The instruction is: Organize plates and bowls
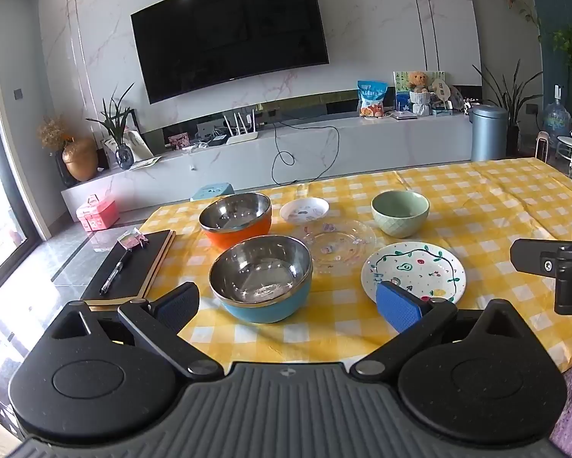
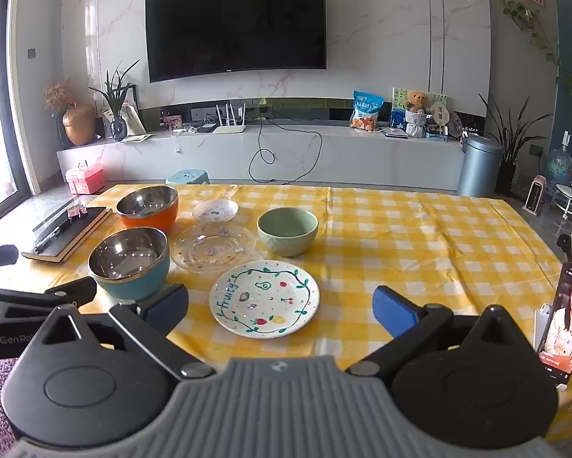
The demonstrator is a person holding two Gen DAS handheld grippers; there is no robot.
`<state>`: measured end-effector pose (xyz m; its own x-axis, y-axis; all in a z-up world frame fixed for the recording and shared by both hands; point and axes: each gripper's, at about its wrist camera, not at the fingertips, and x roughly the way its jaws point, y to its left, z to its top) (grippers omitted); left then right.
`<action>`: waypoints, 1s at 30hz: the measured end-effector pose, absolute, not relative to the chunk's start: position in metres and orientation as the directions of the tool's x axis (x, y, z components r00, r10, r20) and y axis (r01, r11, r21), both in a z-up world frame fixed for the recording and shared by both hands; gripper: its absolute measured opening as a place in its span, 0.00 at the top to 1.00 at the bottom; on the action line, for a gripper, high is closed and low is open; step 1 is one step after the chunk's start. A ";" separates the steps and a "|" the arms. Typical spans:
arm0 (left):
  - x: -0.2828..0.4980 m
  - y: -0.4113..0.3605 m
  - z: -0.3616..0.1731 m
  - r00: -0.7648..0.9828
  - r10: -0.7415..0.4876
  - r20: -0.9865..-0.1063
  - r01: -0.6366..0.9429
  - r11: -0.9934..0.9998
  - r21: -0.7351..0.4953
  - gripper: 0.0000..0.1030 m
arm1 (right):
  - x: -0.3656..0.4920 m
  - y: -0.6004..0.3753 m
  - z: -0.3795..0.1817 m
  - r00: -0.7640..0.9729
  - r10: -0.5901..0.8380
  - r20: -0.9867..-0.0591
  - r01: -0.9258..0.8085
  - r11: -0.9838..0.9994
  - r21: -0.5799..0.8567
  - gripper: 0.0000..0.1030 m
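On the yellow checked tablecloth [image 1: 477, 206] stand a blue steel bowl [image 1: 261, 278] [image 2: 129, 263], an orange steel bowl [image 1: 235, 219] [image 2: 147, 206], a green ceramic bowl [image 1: 399, 213] [image 2: 288, 231], a small white dish [image 1: 304, 210] [image 2: 215, 210], a clear glass plate [image 1: 339, 242] [image 2: 212, 246] and a painted "Fruity" plate [image 1: 414, 271] [image 2: 264, 299]. My left gripper [image 1: 286, 305] is open and empty, just short of the blue bowl. My right gripper [image 2: 280, 311] is open and empty, its jaws either side of the painted plate's near edge.
A black notebook with a pen [image 1: 133, 267] [image 2: 68, 236] lies at the table's left edge. A phone playing video [image 2: 563, 324] stands at the right edge. A TV wall and cabinet stand beyond the table.
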<state>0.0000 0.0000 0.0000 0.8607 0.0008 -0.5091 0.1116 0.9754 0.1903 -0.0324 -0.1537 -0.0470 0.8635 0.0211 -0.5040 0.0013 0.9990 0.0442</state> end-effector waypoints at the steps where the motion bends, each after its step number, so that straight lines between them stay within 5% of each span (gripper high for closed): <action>1: 0.000 0.000 0.000 0.861 0.002 -0.509 0.110 0.975 0.191 0.00 | -0.032 -0.154 -0.047 0.861 0.022 -0.509 0.001 0.999 0.044 0.02; 30: -0.001 0.000 -0.009 0.853 -0.004 -0.522 0.118 0.975 0.186 0.00 | -0.031 -0.151 -0.049 0.848 0.031 -0.530 -0.003 0.999 0.053 0.02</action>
<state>-0.0008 0.0002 -0.0091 0.8528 -0.0037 -0.5223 0.1184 0.9753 0.1864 -0.0306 -0.1515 -0.0494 0.8476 0.0306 -0.5297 -0.0030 0.9986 0.0528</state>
